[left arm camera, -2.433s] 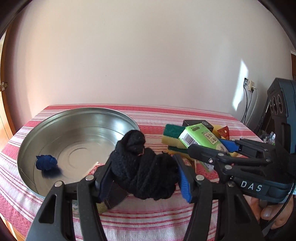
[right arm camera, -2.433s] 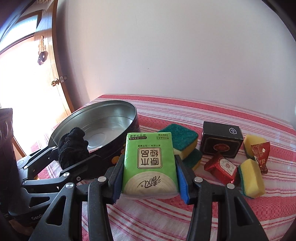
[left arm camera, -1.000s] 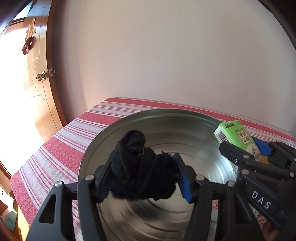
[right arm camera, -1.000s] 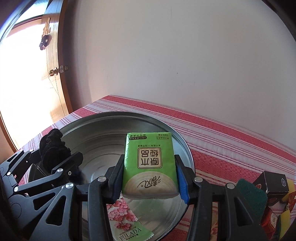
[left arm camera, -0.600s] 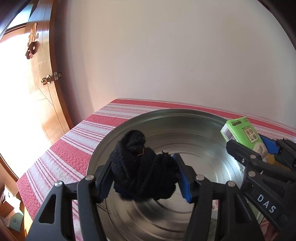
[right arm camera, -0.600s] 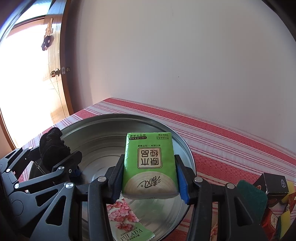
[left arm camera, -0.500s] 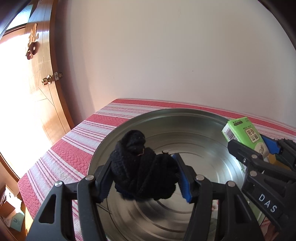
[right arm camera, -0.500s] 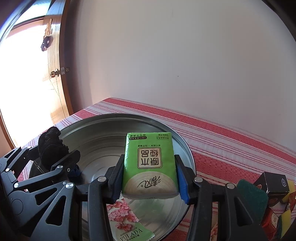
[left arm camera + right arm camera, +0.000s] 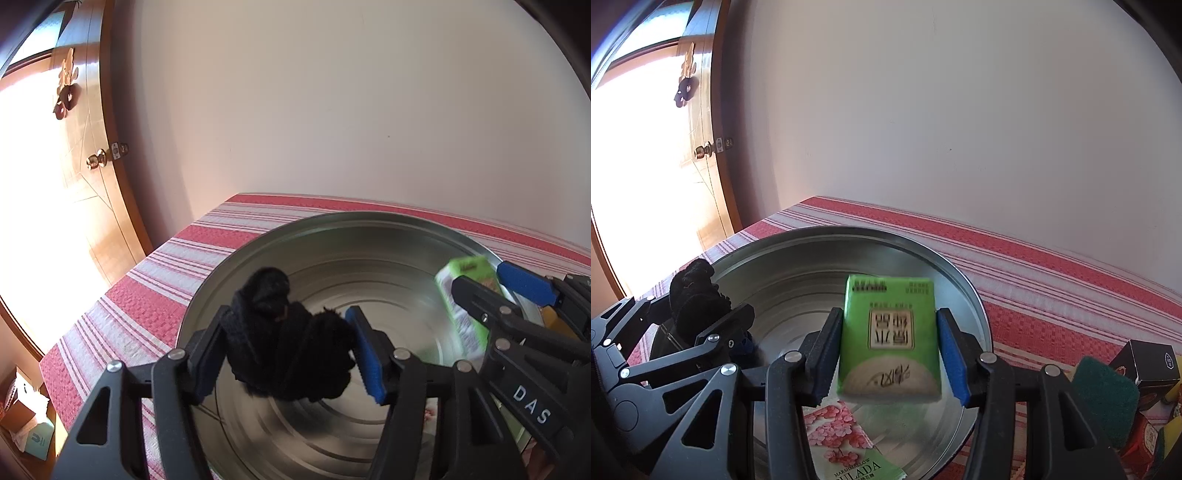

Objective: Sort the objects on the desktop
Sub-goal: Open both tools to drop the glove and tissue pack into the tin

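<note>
My left gripper (image 9: 286, 317) hangs over the round metal basin (image 9: 332, 218) with a black knit bundle (image 9: 288, 343) between its jaws. The jaws are opening, and the bundle's lower edge is blurred as it sags out of them. My right gripper (image 9: 888, 317) is over the same basin (image 9: 849, 230), its jaws opening too. The green tissue pack (image 9: 890, 339) between them is blurred, with a thin gap at each pad. The left wrist view shows the right gripper (image 9: 487, 280) and green pack (image 9: 465, 295) at the right. The right wrist view shows the left gripper (image 9: 690, 314) and bundle (image 9: 694, 299) at the left.
A pink marshmallow packet (image 9: 846, 443) lies in the basin under the right gripper. On the red striped cloth (image 9: 1052, 295) to the right sit a green sponge (image 9: 1104, 395), a black box (image 9: 1148, 362) and a red box (image 9: 1145, 439). A wooden door (image 9: 74, 184) stands at the left.
Both grippers swung from the pile of objects to above the basin. In the last half second both pairs of jaws widened, and the bundle and pack slid lower and blurred.
</note>
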`<state>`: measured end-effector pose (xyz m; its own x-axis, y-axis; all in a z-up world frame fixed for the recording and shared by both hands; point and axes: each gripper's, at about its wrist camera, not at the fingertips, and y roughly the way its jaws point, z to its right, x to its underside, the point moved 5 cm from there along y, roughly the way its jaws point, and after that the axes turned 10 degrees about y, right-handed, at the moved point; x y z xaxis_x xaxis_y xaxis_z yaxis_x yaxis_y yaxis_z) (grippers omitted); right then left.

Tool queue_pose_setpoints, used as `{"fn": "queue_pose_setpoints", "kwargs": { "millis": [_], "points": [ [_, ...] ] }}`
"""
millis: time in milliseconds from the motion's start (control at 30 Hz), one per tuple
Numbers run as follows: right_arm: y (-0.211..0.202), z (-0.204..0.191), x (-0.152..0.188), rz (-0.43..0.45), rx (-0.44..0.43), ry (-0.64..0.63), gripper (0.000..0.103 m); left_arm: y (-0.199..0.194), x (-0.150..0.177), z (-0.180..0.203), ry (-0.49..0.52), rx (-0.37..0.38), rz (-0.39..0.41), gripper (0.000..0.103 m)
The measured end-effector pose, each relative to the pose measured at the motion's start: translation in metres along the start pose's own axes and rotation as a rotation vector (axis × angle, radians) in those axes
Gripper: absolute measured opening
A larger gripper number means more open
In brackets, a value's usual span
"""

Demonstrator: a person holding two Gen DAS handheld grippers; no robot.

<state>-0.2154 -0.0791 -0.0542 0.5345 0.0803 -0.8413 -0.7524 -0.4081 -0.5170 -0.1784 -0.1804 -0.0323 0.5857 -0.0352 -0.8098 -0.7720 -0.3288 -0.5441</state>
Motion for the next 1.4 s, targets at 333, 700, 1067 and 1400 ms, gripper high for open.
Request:
{"fn": "queue_pose_setpoints", "kwargs": {
  "millis": [333,700,1067,1400],
  "points": [
    [-0.027,0.020,-0.008,0.129,0.037,0.065,0.081,-0.020,0.003,-0.023,-0.142,-0.028,0.120,0.102],
    [-0.065,0.026,-0.023,0.343,0.147,0.060,0.102,-0.040,0.009,-0.039,-0.208,-0.171,0.243,0.102],
    [-0.052,0.027,-0.019,0.274,0.140,0.074,0.102,-0.041,0.007,-0.022,-0.141,-0.166,0.234,0.102],
    [-0.051,0.034,-0.014,0.267,0.172,0.066,0.102,-0.044,0.009,-0.013,-0.137,-0.145,0.224,0.103]
  ]
}}
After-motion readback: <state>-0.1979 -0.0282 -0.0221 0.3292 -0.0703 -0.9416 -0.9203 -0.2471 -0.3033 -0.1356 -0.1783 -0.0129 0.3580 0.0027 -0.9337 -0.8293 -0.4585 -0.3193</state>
